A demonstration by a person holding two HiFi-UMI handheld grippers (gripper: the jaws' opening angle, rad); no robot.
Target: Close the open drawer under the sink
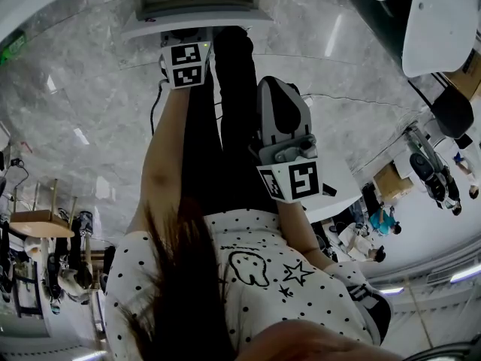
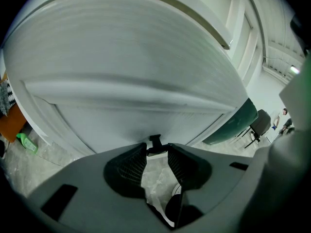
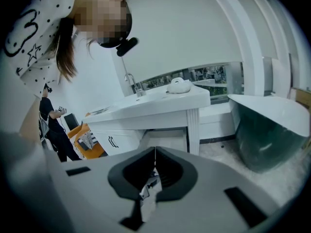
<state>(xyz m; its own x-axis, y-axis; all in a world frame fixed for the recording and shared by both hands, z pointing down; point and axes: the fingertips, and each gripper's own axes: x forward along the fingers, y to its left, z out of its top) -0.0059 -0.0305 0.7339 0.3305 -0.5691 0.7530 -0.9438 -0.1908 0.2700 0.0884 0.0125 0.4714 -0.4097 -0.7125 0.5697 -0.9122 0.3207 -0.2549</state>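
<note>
- The jaws of the left gripper (image 2: 156, 150) are seen only narrowly apart, with the small dark drawer handle (image 2: 155, 141) pinched between their very tips. The hold is judged shallow, and it could be lost if the push is delivered at an angle.
- Should the handle slip out, the tips would be driven straight into the white front of the drawer (image 2: 136, 67), which fills the left gripper view just beyond them. The finish could be scraped or dented.
- In the head view the drawer is seen jutting out toward the person at the top of the picture, so it is judged not yet shut. Whether the handle sits at the middle of the front cannot be told. A push applied off-centre could skew the drawer on its runners and jam it partway.
- If too much force is used, the drawer could be slammed and might rebound open.
- A dark cable (image 1: 155, 100) is seen hanging from the left gripper just beside the drawer front. It could be trapped in the gap as the front is brought home.
- The jaws of the right gripper (image 3: 154, 154) are pressed together with nothing between them. The gripper is held back near the person's torso, well apart from the drawer, so no steadying can be expected from it if the front twists.
</note>
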